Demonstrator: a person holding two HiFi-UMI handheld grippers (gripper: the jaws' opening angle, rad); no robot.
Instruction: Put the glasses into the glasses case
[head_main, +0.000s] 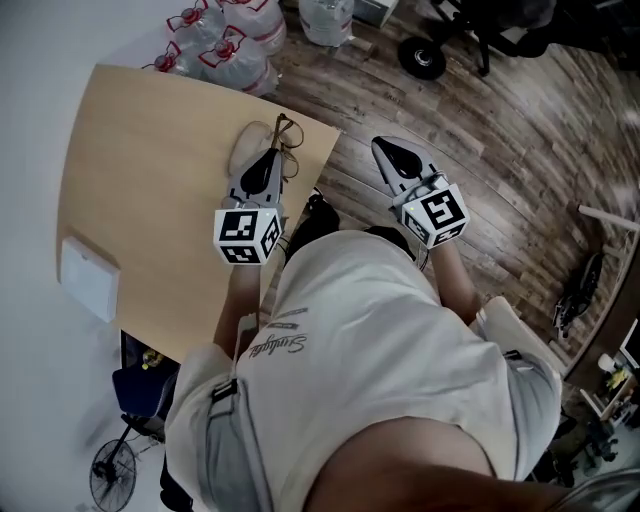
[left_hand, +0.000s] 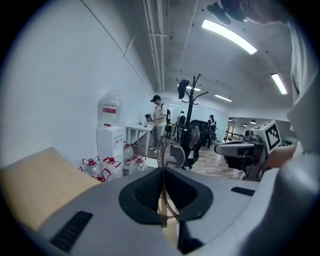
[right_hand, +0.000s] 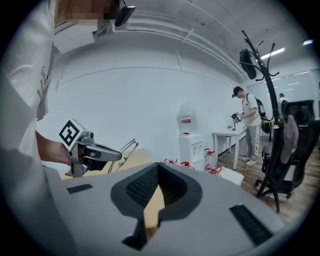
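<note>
The glasses (head_main: 283, 138), thin brown wire frames, hang over the table's (head_main: 140, 180) far right corner. My left gripper (head_main: 272, 156) is shut on them. In the left gripper view the frame (left_hand: 169, 156) stands upright, pinched between the closed jaws of the left gripper (left_hand: 163, 172). A pale oval (head_main: 248, 148) shows beside the frames; I cannot tell whether it is a lens or a case. My right gripper (head_main: 386, 150) hovers over the wooden floor, right of the table. The right gripper (right_hand: 159, 167) is shut on nothing and looks towards the left gripper (right_hand: 95, 152) and the glasses (right_hand: 124, 148).
A flat white box (head_main: 90, 276) lies at the table's left edge. Several water bottles (head_main: 228, 40) stand on the floor behind the table. An office chair base (head_main: 425, 55) is at the back, and a coat stand (right_hand: 272, 125) and a water dispenser (right_hand: 190, 142) stand in the room.
</note>
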